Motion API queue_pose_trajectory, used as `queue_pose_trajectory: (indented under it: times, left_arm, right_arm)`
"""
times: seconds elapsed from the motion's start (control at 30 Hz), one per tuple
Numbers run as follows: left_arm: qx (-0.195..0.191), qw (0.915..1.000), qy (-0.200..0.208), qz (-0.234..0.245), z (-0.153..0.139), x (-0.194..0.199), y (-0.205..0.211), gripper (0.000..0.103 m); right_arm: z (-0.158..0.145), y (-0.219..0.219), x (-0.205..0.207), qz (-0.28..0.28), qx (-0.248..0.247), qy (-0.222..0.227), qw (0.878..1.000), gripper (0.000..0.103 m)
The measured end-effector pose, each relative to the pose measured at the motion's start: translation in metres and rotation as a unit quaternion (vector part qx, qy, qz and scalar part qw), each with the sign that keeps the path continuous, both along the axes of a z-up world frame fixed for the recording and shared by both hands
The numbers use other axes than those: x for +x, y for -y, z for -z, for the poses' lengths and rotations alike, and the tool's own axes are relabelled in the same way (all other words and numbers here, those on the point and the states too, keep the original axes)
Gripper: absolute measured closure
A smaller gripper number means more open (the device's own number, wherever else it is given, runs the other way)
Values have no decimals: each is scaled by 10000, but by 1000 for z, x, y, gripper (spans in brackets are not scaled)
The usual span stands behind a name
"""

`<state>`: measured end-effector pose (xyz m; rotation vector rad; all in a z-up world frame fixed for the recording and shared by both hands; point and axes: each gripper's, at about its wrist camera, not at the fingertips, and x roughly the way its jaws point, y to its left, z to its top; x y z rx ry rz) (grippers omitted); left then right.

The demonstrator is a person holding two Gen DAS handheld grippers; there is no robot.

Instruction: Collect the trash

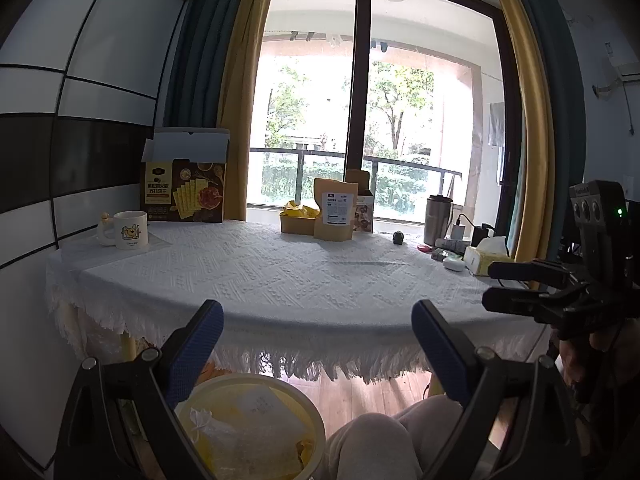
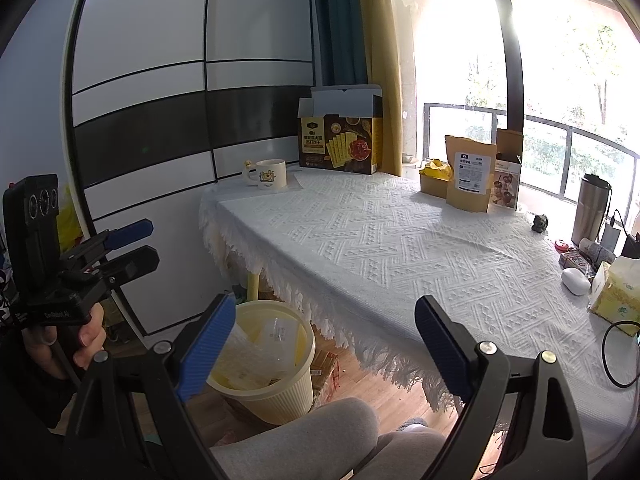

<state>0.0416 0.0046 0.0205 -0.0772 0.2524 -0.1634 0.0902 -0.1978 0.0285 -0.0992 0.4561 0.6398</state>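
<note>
Blue-padded fingers (image 1: 204,332) of the left gripper (image 1: 316,328) stand spread wide with nothing between them, poised before the fringed edge of a table draped in a white woven cloth (image 1: 304,272); the right gripper (image 2: 326,328) is likewise splayed and empty (both are hand-held, the left one gripped by a hand (image 2: 60,340) visible at the edge of the right wrist view). Below the table's near edge, on the wooden floor (image 1: 360,396), sits a pale yellow trash bin (image 2: 276,392), already holding crumpled clear plastic and yellow wrappers. On the cloth, a white mug (image 1: 130,230) stands near the left end beside an opened biscuit box (image 1: 184,190), while a brown stand-up pouch (image 1: 334,210), a small carton of yellow wrappers (image 1: 298,218) and another opened box (image 1: 366,212) cluster by the window. Toward the right end are a steel tumbler (image 2: 590,210), a tissue box (image 2: 616,292) and small clutter. Grey-trousered knees (image 2: 320,436) show at the bottom.
</note>
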Motion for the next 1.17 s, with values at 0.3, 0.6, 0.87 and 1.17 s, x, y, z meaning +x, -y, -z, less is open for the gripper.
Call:
queue_pose_trajectory:
  times: [0.3,0.6,0.87,1.17]
  left_arm:
    - [-20,10000,24,2,-1,-1,-3,8]
    - [-39,10000,40,3,-1,-2,-6,8]
    - [-38,10000,51,12,-1,-2,-6,8]
    - [-41,10000,61,17,-1,-4,-5,8]
  right_arm:
    - [0,2,0,15,12,19,10000,13]
    - [-1,2,0,24,9,15,10000,13]
    - [-2,3,0,17,10,19,10000,13]
    - [-2,3,0,19,10,19,10000,13]
